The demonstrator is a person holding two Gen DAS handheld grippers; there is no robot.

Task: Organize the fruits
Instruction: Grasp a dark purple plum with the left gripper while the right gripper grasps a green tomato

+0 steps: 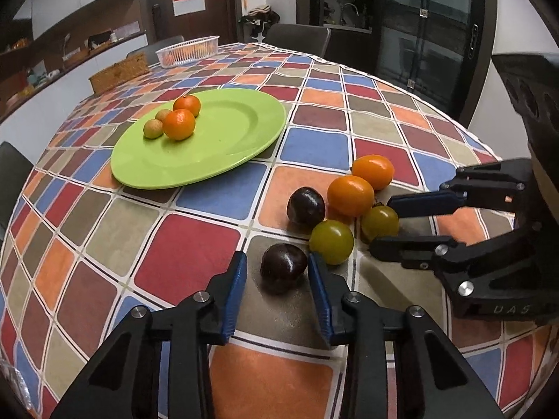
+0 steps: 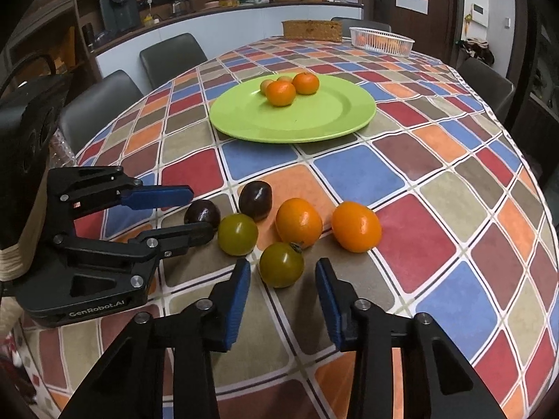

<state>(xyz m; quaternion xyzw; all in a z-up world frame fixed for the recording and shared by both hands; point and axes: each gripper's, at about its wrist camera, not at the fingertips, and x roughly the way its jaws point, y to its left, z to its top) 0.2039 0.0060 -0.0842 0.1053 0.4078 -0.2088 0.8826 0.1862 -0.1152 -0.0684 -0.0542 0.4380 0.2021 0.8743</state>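
On a table covered with a checked cloth (image 2: 436, 181) of red, blue, orange and grey squares, six loose fruits lie in a tight cluster near the front edge. Two are dark purple plums, glossy and almost black; two are round olive-green tomatoes, one with a small dry stem; two are bright orange, smooth and slightly oval (image 2: 355, 226) (image 2: 298, 222). The left gripper (image 1: 276, 267) straddles the near plum (image 1: 283, 268): its right blue pad touches the skin, while the left pad stands just off it, so the jaws are not yet pinching. The right gripper (image 2: 282, 272) frames the stemmed green tomato (image 2: 281, 264), with a narrow gap showing on both sides, its jaws likewise spread around the fruit and not gripping. The other plum (image 2: 255, 199) and other green tomato (image 2: 238, 234) sit just behind. Farther back, a lime-green plate (image 2: 335, 118) carries two tangerines (image 2: 280, 93) and two small tan fruits (image 1: 153, 128), all bunched at one side of it. A white basket (image 2: 382, 41) stands at the far end.
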